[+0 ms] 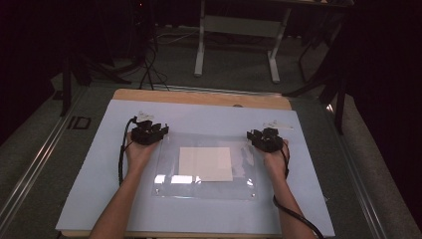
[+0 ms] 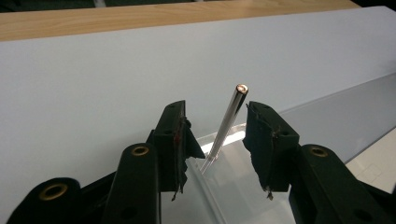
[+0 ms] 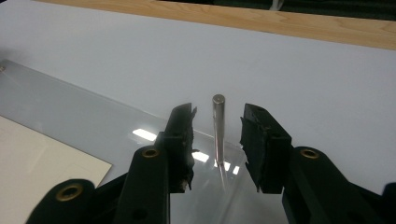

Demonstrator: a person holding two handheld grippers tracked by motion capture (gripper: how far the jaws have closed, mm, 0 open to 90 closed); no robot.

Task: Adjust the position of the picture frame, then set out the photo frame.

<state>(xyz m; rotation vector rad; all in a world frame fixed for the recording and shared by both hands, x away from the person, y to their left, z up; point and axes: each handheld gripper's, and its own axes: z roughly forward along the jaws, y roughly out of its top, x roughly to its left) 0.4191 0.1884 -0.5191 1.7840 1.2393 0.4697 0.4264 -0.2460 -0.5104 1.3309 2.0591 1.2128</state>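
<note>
A clear acrylic sheet [image 1: 204, 186] lies on a pale blue board [image 1: 94, 169], with a cream square of paper [image 1: 205, 164] under or on its middle. A thin metal pin [image 2: 229, 121] stands at the sheet's far left corner, between the jaws of my left gripper [image 1: 149, 132], which is open around it without touching. Another metal pin [image 3: 218, 128] stands upright at the far right corner, and my right gripper [image 1: 265, 138] is open on either side of it. The left gripper [image 2: 215, 140] and the right gripper [image 3: 217, 142] both show a clear gap to their pins.
The blue board rests on a wooden table [image 1: 199, 97] whose far edge shows beyond it. A white table frame [image 1: 239, 30] stands on the floor behind. Dark stands and cables [image 1: 144, 64] are at the back left. Small screws mark the sheet's near corners [image 1: 254, 195].
</note>
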